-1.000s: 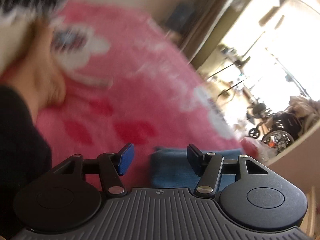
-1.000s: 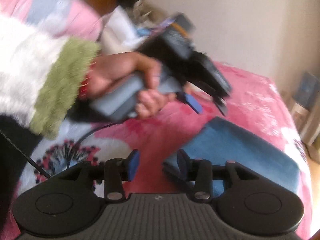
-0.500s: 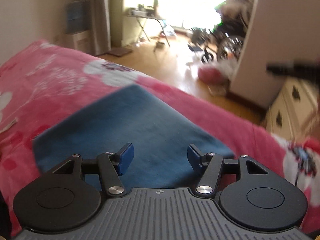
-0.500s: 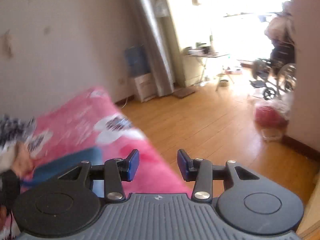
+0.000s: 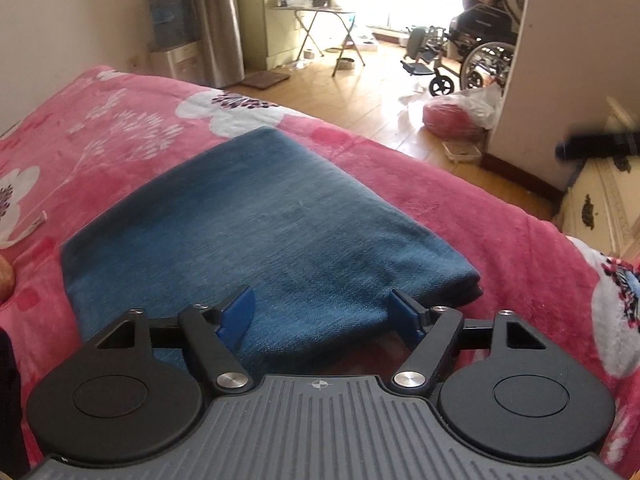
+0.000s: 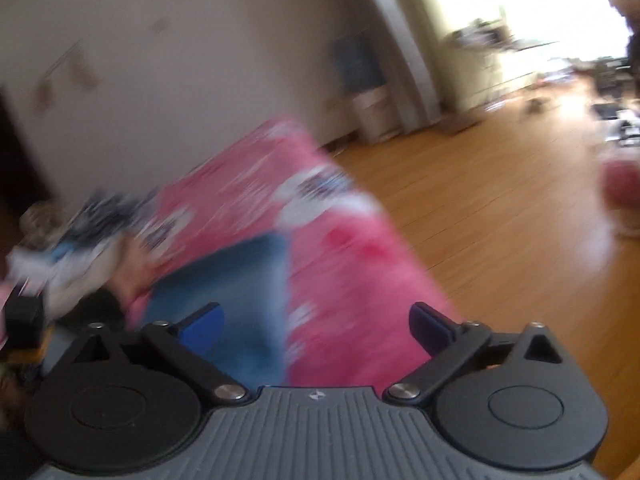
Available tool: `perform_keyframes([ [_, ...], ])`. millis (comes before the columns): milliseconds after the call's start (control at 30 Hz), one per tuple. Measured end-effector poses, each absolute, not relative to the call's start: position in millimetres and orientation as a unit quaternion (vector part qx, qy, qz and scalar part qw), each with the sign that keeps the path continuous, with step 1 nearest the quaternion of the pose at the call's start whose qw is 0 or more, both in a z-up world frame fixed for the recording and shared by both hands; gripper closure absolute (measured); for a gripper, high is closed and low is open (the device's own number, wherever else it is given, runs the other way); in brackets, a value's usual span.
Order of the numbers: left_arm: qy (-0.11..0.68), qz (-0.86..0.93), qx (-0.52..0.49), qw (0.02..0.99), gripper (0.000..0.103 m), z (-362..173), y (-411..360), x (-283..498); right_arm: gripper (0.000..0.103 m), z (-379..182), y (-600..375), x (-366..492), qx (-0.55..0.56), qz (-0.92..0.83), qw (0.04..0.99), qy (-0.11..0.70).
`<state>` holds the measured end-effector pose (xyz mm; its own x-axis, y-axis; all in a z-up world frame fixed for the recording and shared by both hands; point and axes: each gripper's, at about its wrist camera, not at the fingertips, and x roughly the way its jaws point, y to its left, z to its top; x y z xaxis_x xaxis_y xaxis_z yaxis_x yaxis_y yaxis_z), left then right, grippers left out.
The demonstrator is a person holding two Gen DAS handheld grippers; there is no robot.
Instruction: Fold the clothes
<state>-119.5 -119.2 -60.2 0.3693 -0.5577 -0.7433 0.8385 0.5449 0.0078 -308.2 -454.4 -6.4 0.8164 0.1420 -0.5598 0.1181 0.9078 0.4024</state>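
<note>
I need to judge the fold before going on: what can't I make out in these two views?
- Blue cloth: near edge hidden behind the left gripper, left wrist view.
- Blue cloth, right wrist view: smeared by motion blur, edges unreadable.
- Pile at the left, right wrist view: too blurred to identify.
- Right gripper: jaws opening, gripping nothing.

The whole right wrist view is smeared by motion blur, so the blue folded cloth (image 6: 236, 300) and the pink bedspread (image 6: 340, 264) are seen only as soft patches, and the clutter at the far left edge cannot be made out. In the left wrist view the near edge of the blue folded cloth (image 5: 256, 220) is hidden behind the gripper body. A dark blurred object (image 5: 600, 146) is cut off by the right edge and cannot be identified.
</note>
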Motion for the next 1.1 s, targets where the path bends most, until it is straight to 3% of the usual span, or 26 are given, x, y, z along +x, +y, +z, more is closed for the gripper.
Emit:
perform_keyframes([
  [100, 0.362, -0.427, 0.187, 0.807, 0.007, -60, -118, -119, 0.0, -15, -423, -301, 0.185, 0.028, 0.919, 0.347],
  [233, 0.368, -0.429, 0.173, 0.806, 0.002, -60, -116, -119, 0.0, -27, -393, -289, 0.127, -0.019, 0.906, 0.402],
  [567, 0.37, -0.426, 0.155, 0.811, 0.0, -62, -114, -120, 0.0, -72, -391, -289, 0.116, -0.07, 0.856, 0.5],
  [733, 0.378, -0.426, 0.136, 0.81, 0.0, -61, -111, -115, 0.0, -77, -373, -290, 0.044, -0.071, 0.853, 0.516],
  [1100, 0.385, -0.428, 0.134, 0.807, 0.0, -60, -110, -114, 0.0, -78, -370, -289, 0.032, -0.067, 0.848, 0.524],
])
